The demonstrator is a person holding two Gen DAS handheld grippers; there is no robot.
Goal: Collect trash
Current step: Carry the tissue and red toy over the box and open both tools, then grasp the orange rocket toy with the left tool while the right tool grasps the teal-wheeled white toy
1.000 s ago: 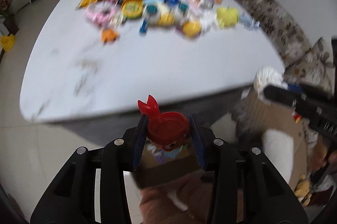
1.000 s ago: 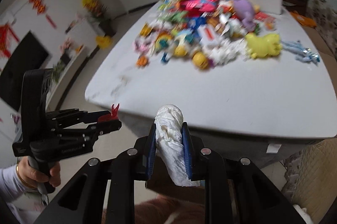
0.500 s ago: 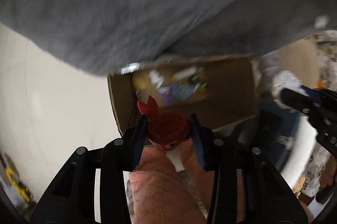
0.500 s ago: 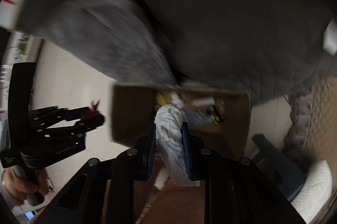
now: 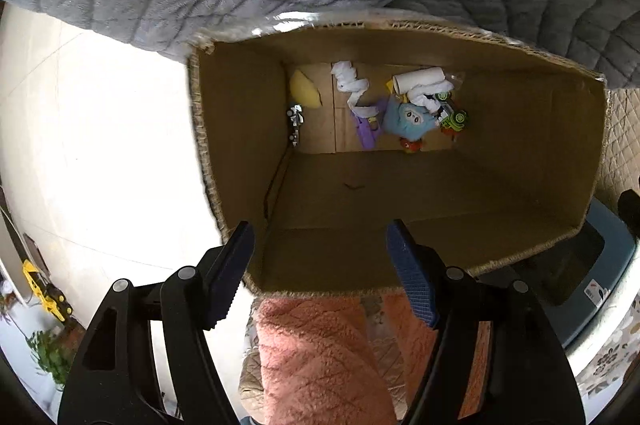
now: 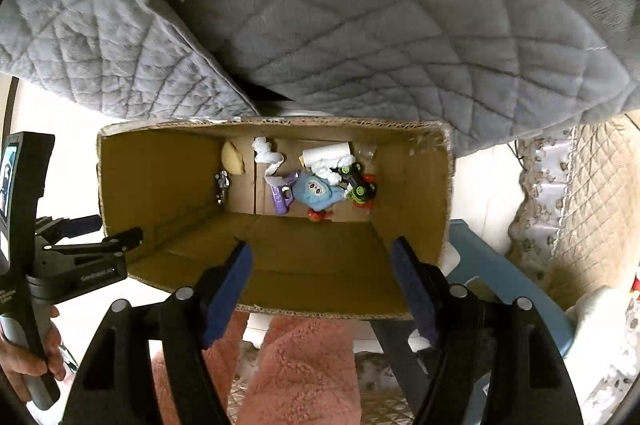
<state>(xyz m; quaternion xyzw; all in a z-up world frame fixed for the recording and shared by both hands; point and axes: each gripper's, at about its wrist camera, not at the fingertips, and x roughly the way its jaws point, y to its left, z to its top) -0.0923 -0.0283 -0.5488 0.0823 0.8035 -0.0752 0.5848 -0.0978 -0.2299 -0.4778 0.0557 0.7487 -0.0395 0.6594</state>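
- While both tools hang over the cardboard box, the left gripper has its jaws spread wide with nothing between them.
- The right gripper is likewise spread apart and holds nothing; the left tool also shows at the left edge of the right view, beside the box rim.
- The box stands on the floor under a grey quilted cover, its top open and its walls upright.
- The trash lies at the bottom, bunched toward the far wall: a paper roll, a twisted white tissue, a blue plush toy, a purple toy, a green-wheeled toy car, a small red toy and a yellow lump near the left wall.
- Tissue and paper are probably very light and soft; they would crush between the pads, so a pinch across the bulk of a wad should hold them.
- The plastic toys look stiff and smooth and may slip; gripping across a flat or narrow body part seems safest.
- The plush would likely give under pressure and be easy to hold at its middle.
- Judging by the empty jaws above the box, this drop looks done, and further pieces would need fetching.
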